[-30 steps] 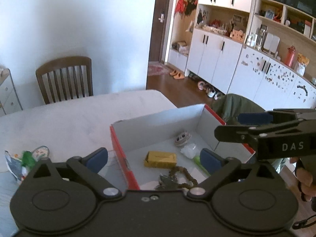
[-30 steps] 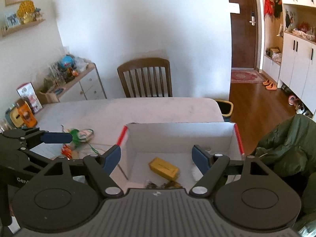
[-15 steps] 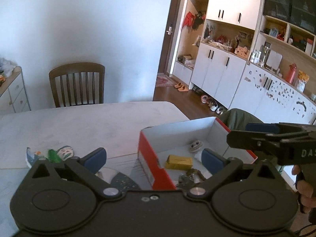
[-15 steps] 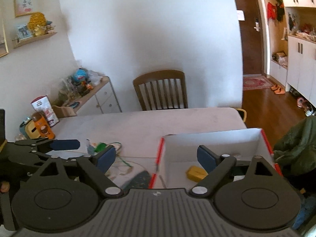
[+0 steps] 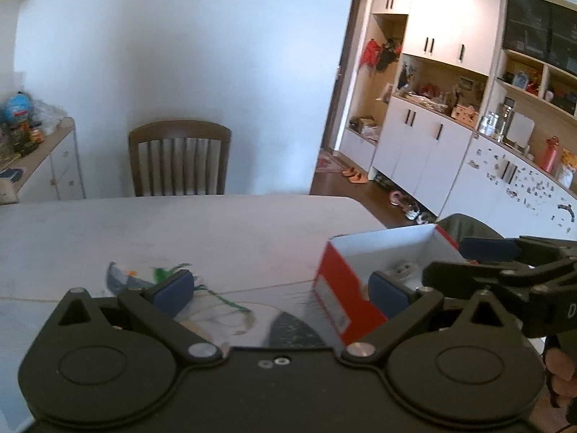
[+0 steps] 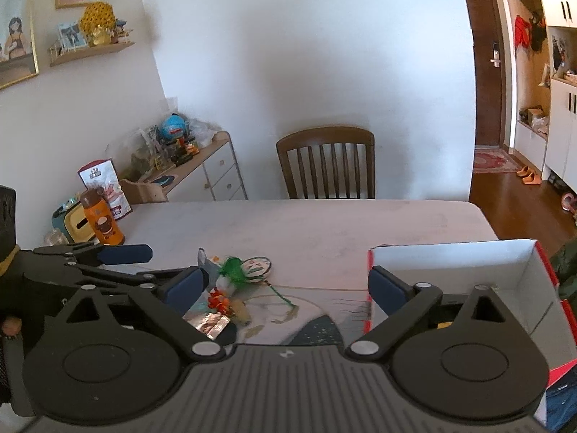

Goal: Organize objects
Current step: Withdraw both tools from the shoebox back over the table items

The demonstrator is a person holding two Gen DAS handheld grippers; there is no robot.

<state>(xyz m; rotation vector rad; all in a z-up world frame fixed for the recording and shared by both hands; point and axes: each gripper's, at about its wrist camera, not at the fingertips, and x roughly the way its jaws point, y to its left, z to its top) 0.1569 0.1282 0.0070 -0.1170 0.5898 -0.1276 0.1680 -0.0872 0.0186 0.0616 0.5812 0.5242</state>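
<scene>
A red cardboard box [image 5: 342,306] with a white inside stands on the right of the table; the same box [image 6: 468,263] shows in the right wrist view. A small round patterned thing [image 5: 402,271] lies in it. Left of the box lies a heap of small objects [image 6: 230,285]: green fluff, an oval card, an orange ribbon, a foil wrapper. That heap [image 5: 158,276] shows partly in the left wrist view. My left gripper [image 5: 281,288] is open and empty above the table. My right gripper [image 6: 285,285] is open and empty too, hanging between heap and box.
The table [image 6: 324,223] is pale, with a dark-patterned mat [image 6: 317,328] near its front. A wooden chair [image 6: 326,167] stands behind it. An orange bottle [image 6: 102,222] and a tissue box [image 6: 70,218] sit at the far left. A sideboard [image 6: 202,166] lines the wall.
Both grippers have swung left and pulled back from over the box. The box now sits at the right of both views and the heap of small objects has come toward the middle.
</scene>
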